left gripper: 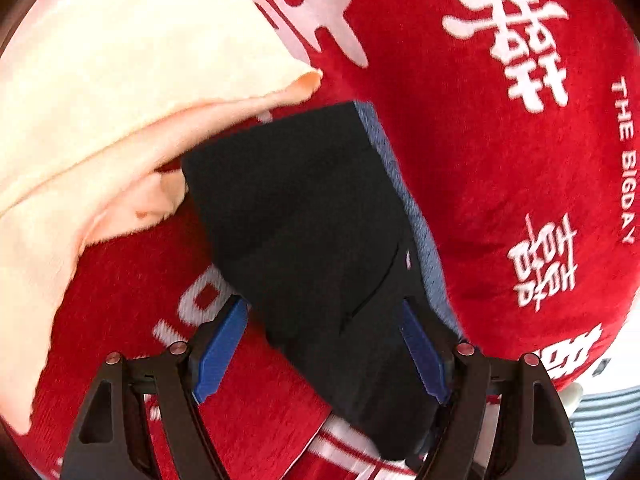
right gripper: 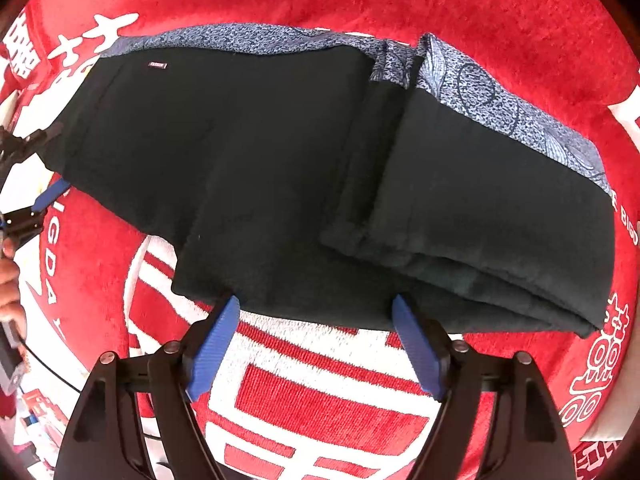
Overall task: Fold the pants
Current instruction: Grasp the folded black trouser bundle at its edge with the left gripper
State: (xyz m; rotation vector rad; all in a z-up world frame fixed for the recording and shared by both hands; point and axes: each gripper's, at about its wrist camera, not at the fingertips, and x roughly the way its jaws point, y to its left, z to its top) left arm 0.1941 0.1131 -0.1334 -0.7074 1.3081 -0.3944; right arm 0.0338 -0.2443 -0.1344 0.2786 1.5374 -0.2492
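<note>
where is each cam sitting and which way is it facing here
Left wrist: on the left gripper, angled down at one end of the black pants and a cream towel; its open blue fingers straddle the cloth.
Right wrist: on the right gripper, looking down at the partly folded pants; open fingers, plus the left gripper and a hand.
Shared: pants, red blanket.

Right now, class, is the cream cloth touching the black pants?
Touching. The left wrist view shows the cream cloth with its peach fold meeting the corner of the black pants, and none of the red blanket shows between them there.
</note>
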